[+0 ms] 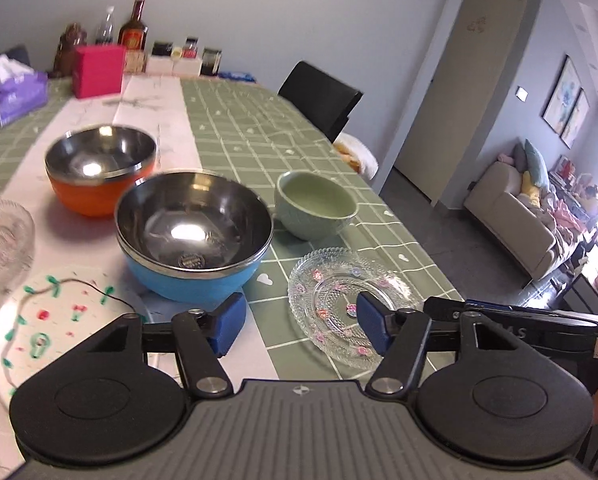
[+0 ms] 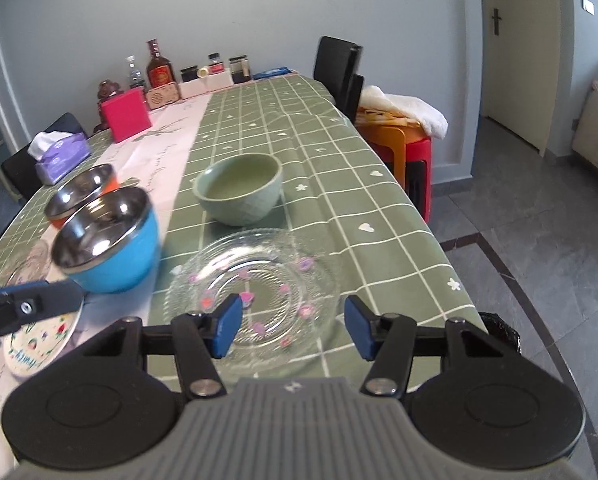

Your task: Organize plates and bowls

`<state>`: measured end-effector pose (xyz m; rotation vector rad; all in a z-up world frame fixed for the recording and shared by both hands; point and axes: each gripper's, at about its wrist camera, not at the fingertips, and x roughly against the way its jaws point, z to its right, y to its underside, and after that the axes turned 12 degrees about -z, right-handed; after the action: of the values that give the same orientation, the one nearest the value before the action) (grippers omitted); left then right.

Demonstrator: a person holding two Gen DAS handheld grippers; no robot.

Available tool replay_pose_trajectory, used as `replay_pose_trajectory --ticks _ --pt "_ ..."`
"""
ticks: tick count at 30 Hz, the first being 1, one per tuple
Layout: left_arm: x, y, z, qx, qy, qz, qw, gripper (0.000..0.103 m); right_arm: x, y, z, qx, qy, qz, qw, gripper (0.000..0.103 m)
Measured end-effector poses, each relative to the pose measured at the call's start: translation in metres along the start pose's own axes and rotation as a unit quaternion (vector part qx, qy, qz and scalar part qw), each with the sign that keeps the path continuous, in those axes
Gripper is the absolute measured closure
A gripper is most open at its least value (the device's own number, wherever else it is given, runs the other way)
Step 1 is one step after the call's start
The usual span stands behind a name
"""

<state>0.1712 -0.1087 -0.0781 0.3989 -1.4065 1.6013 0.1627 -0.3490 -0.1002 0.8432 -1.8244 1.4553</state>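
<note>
- Green checked cloth with a pale runner covers the table (image 2: 339, 184), which stretches toward a grey wall at the far end.
- We hold both grippers low over the near edge; the left gripper (image 1: 299, 322) has its fingers apart with nothing between them, and the right gripper (image 2: 293, 330) likewise has its fingers spread and empty.
- Nothing looks sorted yet, as far as we can judge: every dish sits singly, none stacked.
- Our right gripper hovers just above the near rim of the clear glass plate (image 2: 255, 280), which lies flat on the green cloth.
- Just beyond it stands the green ceramic bowl (image 2: 239, 188), upright and empty.
- To the left sit the blue bowl (image 1: 195, 236) and, farther back, the orange bowl (image 1: 99, 168), both steel-lined and apart from each other.
- Near left lies the painted white plate (image 1: 59, 320), and a second glass dish (image 1: 3, 240) sits at the left edge, partly cut off.
- Left to do, in our judgement: gather plates with plates and bowls with bowls.
- Far along the table stand a pink box (image 1: 99, 70), a tissue pack (image 1: 13, 98) and bottles (image 1: 133, 26), well clear of the dishes.
- A black chair (image 1: 319, 96) stands on the right side; nothing blocks the glass plate.
</note>
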Motion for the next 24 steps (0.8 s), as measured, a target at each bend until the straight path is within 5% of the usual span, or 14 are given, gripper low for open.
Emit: replay_pose_trajectory --ticks 10,19,21,24 --pt "-0.050 -0.004 -0.006 0.036 -0.007 -0.035 0.9987 0.053 -0.042 -0.013 0.032 -0.058 -0.026 -0.043 0.997 0.069" --pt "-0.066 -0.005 -0.006 0.034 0.003 -0.044 0.9985 0.072 -0.054 -0.013 0.038 -0.069 -0.049 -0.047 0.995 0.083" --pt "-0.068 -0.006 -0.003 0.030 0.009 -0.048 0.9984 0.083 -0.055 -0.013 0.039 -0.069 -0.055 -0.046 0.995 0.088" --pt "-0.069 -0.007 0.000 0.026 0.005 -0.050 0.9984 0.085 -0.054 -0.012 0.038 -0.067 -0.058 -0.044 0.995 0.092"
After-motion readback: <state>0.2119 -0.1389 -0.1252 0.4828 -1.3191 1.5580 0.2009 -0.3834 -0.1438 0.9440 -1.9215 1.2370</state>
